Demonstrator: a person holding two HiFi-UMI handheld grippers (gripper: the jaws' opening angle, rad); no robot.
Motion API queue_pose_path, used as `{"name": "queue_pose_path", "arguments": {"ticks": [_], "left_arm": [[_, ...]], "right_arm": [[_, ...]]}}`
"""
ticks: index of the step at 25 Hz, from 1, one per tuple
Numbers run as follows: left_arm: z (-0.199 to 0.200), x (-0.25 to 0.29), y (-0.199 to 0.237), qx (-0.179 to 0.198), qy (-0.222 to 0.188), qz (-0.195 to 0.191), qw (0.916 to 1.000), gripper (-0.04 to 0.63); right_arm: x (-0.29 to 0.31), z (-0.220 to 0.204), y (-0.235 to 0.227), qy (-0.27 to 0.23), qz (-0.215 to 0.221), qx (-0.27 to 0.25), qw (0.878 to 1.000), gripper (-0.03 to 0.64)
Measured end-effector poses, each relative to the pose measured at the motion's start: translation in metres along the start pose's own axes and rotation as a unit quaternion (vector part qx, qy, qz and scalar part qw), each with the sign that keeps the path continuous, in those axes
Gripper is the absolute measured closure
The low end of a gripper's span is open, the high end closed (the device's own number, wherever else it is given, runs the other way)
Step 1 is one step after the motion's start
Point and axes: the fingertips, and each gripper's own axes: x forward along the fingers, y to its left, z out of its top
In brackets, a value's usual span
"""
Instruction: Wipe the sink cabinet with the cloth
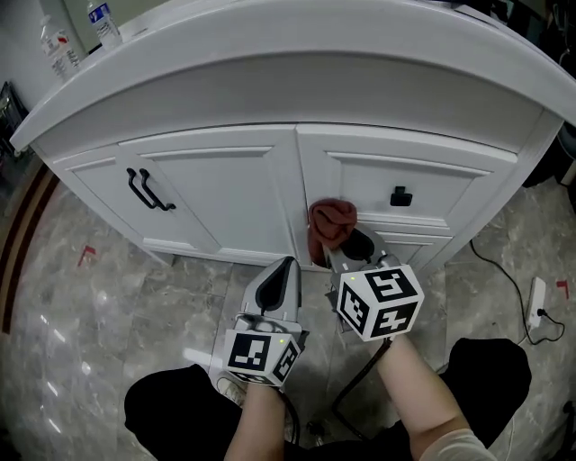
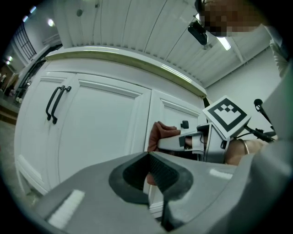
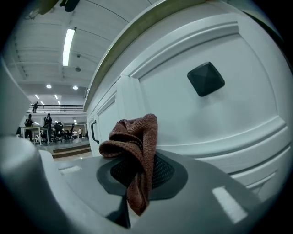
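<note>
Rust-brown knitted cloth (image 3: 132,146), bunched, pinched in the right gripper (image 1: 346,248). Jaws closed hard on its lower fold; the loose upper part stands above the tips and is the part that meets the wood.

- Cloth sits against the white sink cabinet (image 1: 225,198), at the upright strip between the two front panels, just left of and below the square black knob (image 3: 206,78). From the head view it looks to be touching the face. Read: wiping is under way on the mid-front, with the bunch held forward so that fabric, not jaw, rubs the paint.
- Left gripper (image 1: 286,268): jaws brought together, nothing between them. It hangs low, just beside the right one and short of the cabinet. Likely parked there to keep out of the wiping path.
- Black bar handle (image 1: 148,191) on the left door, well apart from the cloth.

Count: grippers, two. Cloth, one. Front panels in view, two large, plus a lower one under the knob panel. Handles, one bar and one knob. Plastic bottles (image 1: 105,22) on the countertop's far left, two. Power strip (image 1: 537,302) on the stone-look floor at right, one.
</note>
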Motion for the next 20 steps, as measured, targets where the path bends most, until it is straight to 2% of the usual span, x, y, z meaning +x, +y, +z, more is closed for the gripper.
{"name": "queue_pose_path", "arguments": {"ticks": [11, 20], "left_arm": [[0.000, 0.015, -0.028, 0.025, 0.005, -0.023, 0.9994, 0.595], [-0.006, 0.028, -0.060, 0.040, 0.012, -0.059, 0.9974, 0.595]], "right_arm": [[-0.021, 0.006, -0.025, -0.005, -0.034, -0.016, 0.999, 0.536], [-0.055, 0.017, -0.067, -0.006, -0.068, 0.035, 0.997, 0.535]]}}
